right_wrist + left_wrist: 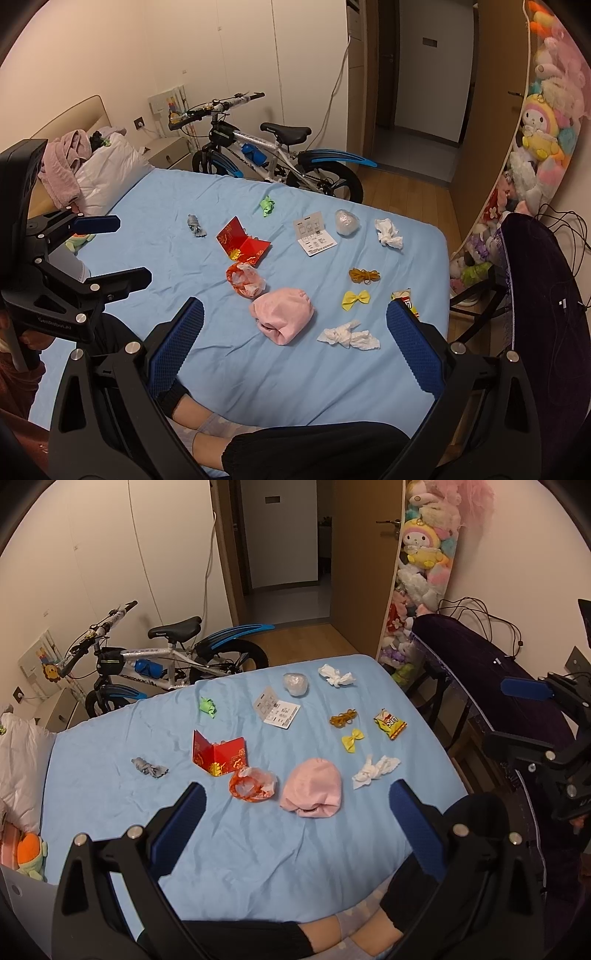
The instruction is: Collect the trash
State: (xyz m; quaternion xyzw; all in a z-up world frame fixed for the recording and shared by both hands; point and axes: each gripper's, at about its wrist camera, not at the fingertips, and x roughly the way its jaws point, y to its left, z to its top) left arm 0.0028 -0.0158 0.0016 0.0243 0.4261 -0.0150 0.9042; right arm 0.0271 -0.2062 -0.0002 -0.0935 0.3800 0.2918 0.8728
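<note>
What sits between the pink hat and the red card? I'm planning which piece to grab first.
A crumpled orange wrapper lies between the pink hat and the red card on the blue sheet, seen in both wrist views.

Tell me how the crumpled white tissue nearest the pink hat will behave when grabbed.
The white tissue looks twisted and thin, so probably very light and floppy. It would likely crush flat between the tongs. Lying loose on the blue sheet, it may slide if nudged.
</note>
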